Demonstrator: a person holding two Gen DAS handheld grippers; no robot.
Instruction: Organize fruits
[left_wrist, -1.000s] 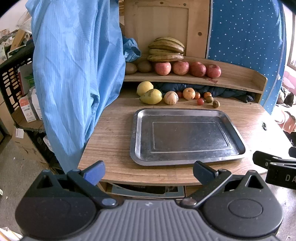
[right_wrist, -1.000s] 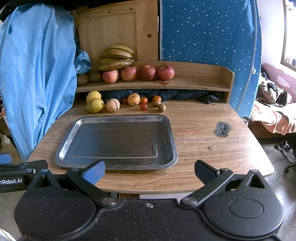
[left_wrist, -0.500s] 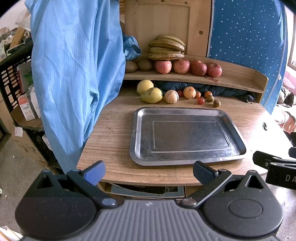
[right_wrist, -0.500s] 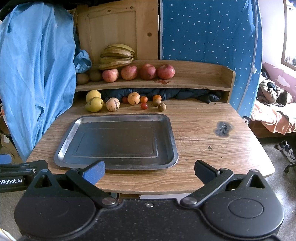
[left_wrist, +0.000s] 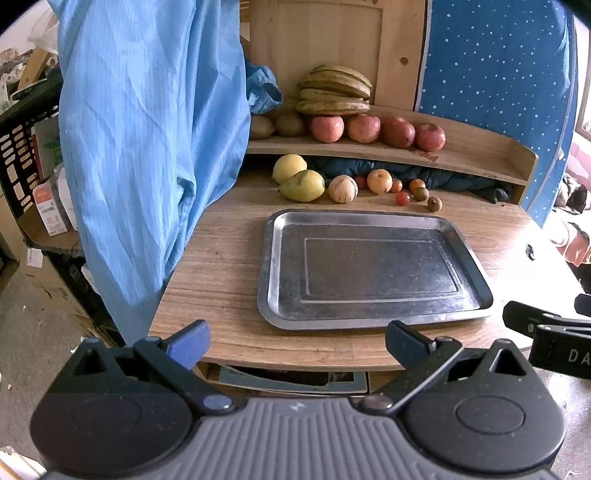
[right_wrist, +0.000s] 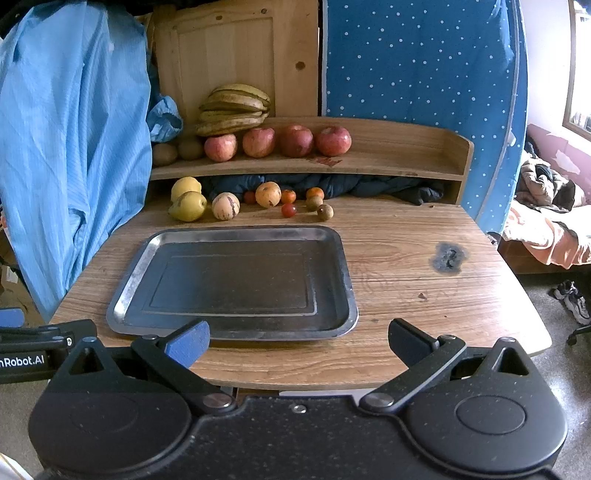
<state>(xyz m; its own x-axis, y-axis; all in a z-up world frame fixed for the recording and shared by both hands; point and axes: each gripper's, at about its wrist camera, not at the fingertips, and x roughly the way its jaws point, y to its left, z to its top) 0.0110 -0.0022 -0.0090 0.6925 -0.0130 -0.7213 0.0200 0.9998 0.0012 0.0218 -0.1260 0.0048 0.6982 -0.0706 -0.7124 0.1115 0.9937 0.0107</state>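
Note:
An empty metal tray (left_wrist: 280, 225) (right_wrist: 140, 258) lies on the wooden table. Behind it, loose fruit sits in a row: a yellow pear (left_wrist: 303, 185) (right_wrist: 187, 206), a striped pale fruit (left_wrist: 342, 189) (right_wrist: 225, 206), an orange (left_wrist: 379, 181) (right_wrist: 268, 194), and small tomatoes (left_wrist: 402, 198) (right_wrist: 289, 210). On the shelf above rest several red apples (left_wrist: 364, 128) (right_wrist: 258, 142) and bananas (left_wrist: 334, 90) (right_wrist: 233, 109). My left gripper (left_wrist: 297, 341) and right gripper (right_wrist: 298, 339) both hover open at the table's near edge, holding nothing.
A blue garment (left_wrist: 147, 129) (right_wrist: 70, 147) hangs over the table's left side. A dark blue cloth (right_wrist: 351, 184) is stuffed under the shelf. The table (right_wrist: 424, 288) has a dark burn mark (right_wrist: 448, 256) on the right. Boxes and a crate (left_wrist: 26, 166) stand far left.
Both views have shifted very slightly; the grippers stay open at the near edge and no fruit has moved.

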